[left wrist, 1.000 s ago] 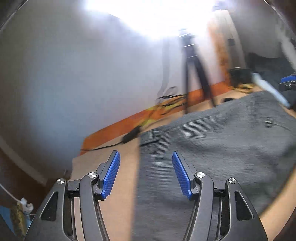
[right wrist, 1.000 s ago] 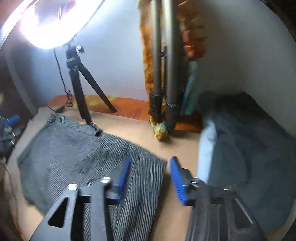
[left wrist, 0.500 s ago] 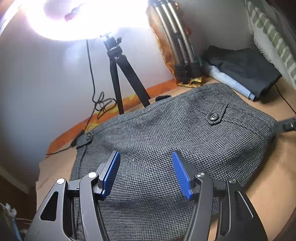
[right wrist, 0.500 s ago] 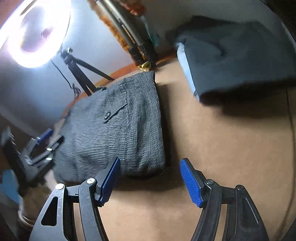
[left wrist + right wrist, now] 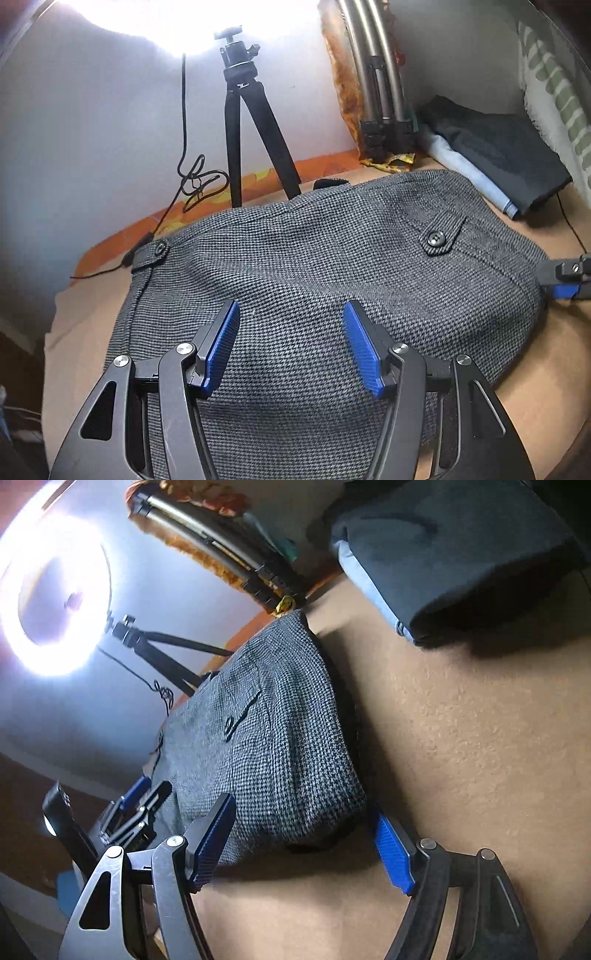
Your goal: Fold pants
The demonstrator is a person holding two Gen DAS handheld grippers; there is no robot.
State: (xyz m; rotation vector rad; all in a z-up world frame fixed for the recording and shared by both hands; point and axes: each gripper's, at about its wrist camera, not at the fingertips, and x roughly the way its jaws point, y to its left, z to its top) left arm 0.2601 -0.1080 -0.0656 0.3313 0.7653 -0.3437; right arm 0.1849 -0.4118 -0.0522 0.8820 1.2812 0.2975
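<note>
Grey houndstooth pants [image 5: 314,266] lie folded into a thick pad on the tan table [image 5: 85,321], with a buttoned pocket flap [image 5: 436,236] on top. My left gripper [image 5: 291,347] is open and empty, hovering just over the pants' near edge. My right gripper [image 5: 303,834] is open, its blue pads on either side of the pants' [image 5: 266,738] near right corner, not closed on it. It also shows in the left wrist view [image 5: 565,277] at the pants' right edge. The left gripper appears in the right wrist view [image 5: 136,812].
A black tripod [image 5: 243,129] with a bright ring light [image 5: 55,590] stands behind the pants, its cable [image 5: 192,181] trailing on the table. Folded tripod legs [image 5: 384,92] lean on the wall. A stack of dark and light-blue folded clothes [image 5: 495,151] lies at the right.
Both grippers swung round to face the pants and came in low. The left now hovers over the near edge; the right has moved up to the right corner, which sits between its open fingers.
</note>
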